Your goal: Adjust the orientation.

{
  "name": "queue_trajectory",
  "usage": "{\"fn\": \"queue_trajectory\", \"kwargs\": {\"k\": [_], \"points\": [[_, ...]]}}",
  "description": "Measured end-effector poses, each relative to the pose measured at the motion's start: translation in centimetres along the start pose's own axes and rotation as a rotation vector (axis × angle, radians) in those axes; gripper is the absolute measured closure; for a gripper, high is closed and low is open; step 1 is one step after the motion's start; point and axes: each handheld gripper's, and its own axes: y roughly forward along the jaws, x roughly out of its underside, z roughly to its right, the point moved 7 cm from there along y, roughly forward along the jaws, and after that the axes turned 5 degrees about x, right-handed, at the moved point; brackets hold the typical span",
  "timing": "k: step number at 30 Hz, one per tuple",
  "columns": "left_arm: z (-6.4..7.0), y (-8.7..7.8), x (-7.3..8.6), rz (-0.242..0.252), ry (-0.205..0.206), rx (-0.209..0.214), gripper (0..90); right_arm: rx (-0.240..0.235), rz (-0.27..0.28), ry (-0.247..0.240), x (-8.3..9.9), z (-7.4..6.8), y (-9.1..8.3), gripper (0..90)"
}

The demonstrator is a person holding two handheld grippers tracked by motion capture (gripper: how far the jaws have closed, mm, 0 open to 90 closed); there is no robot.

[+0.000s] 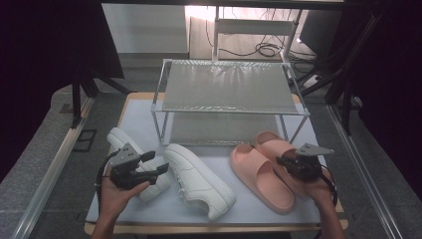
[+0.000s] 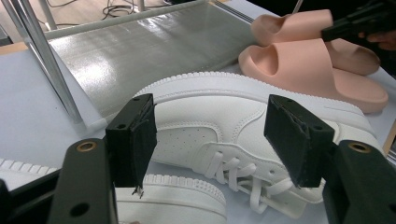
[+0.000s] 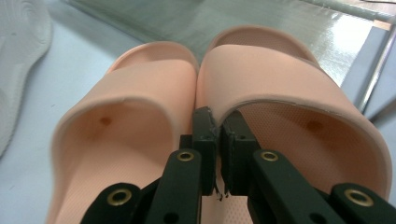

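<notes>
From above, the right gripper [image 1: 287,160] sat at the pink slides [image 1: 268,169] before the rack [image 1: 231,92]. Left gripper [image 2: 210,135] view: jaws wide over a white sneaker [image 2: 224,121]. Right gripper view: jaws pinched the right slide [image 3: 280,88] strap's edge, probably light, soft foam.

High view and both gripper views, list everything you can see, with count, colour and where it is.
sneakers: two, white, left half of the mat, one under the left gripper
slides: two, peach pink, side by side, right half of the mat
rack: one, silver, two mesh shelves, back of the table
mat: one, pale grey, covering the table
cables: dark, floor behind the rack
left gripper: black, jaws apart, over a sneaker
right gripper: black, jaws pinching the right-hand slide's strap edge
</notes>
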Motion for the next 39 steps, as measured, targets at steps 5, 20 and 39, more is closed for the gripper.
{"fn": "queue_trajectory", "kwargs": {"k": [5,20,39], "points": [[-0.2,-0.3,0.1,0.005,-0.006,-0.006,34.8,0.000,-0.014,0.027,0.0,0.2,1.8,84.9],[0.1,0.1,0.1,-0.003,0.002,0.000,34.8,-0.015,-0.003,0.107,0.8,1.0,0.8,82.2],[0.0,-0.2,0.0,0.005,-0.002,-0.005,34.8,-0.028,-0.003,0.112,1.0,1.0,-0.2,67.3]]}}
